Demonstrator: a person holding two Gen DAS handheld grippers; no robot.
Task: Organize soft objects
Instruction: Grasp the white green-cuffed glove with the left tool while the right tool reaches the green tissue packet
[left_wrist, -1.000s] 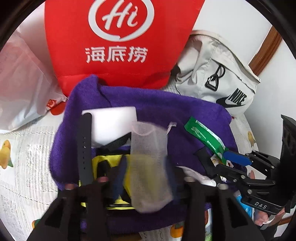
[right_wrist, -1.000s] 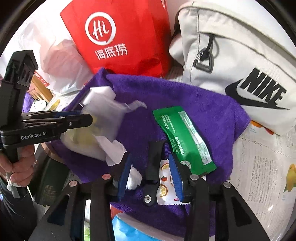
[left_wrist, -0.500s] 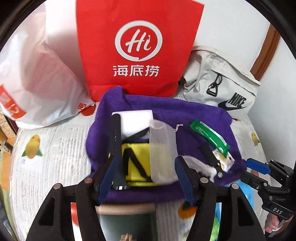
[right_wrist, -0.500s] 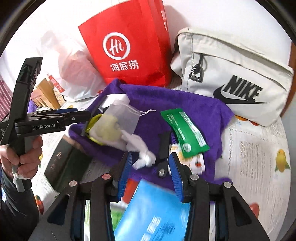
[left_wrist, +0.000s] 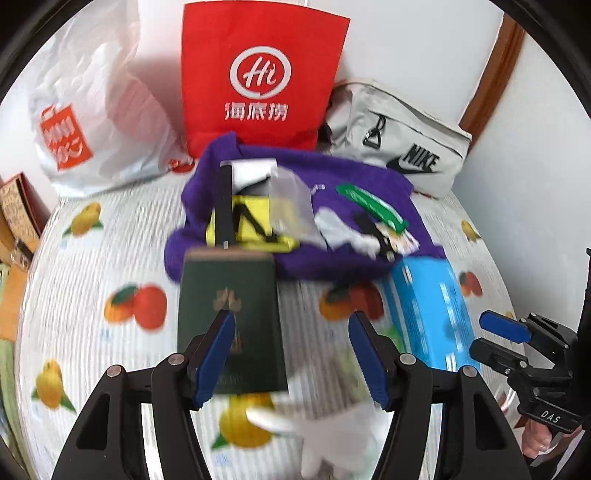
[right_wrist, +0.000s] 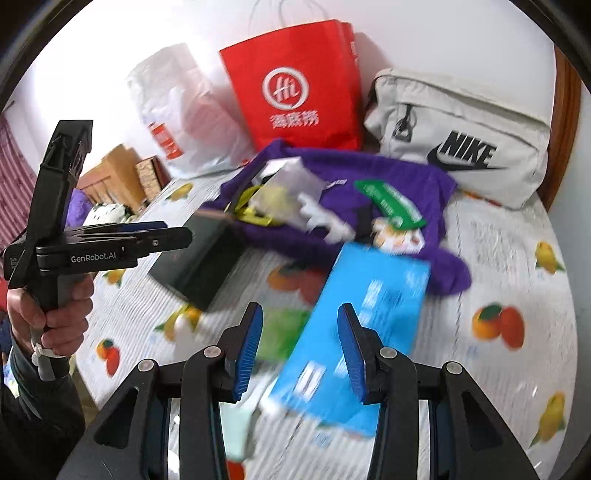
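Note:
A purple towel (left_wrist: 343, 262) (right_wrist: 417, 177) lies on the fruit-print cloth. On it lie a mesh pouch (left_wrist: 290, 206) (right_wrist: 284, 192), a yellow-and-black pack (left_wrist: 255, 221), a black strap (left_wrist: 224, 206), a green sachet (left_wrist: 373, 206) (right_wrist: 391, 203) and white tissue (left_wrist: 340, 230). My left gripper (left_wrist: 291, 354) is open and empty, above a dark green booklet (left_wrist: 231, 317). My right gripper (right_wrist: 300, 350) is open and empty, above a blue box (right_wrist: 364, 314).
A red paper bag (left_wrist: 258, 74) (right_wrist: 295, 85), a white plastic bag (left_wrist: 92, 110) and a grey Nike bag (left_wrist: 402, 144) (right_wrist: 461, 136) stand at the back by the wall. A white object (left_wrist: 332, 432) lies near the front. Wooden boxes (right_wrist: 122, 173) are at the left.
Both grippers have pulled back from the purple towel toward the front. The left gripper has let go of the mesh pouch, which now lies on the towel. The booklet and blue box have come into view.

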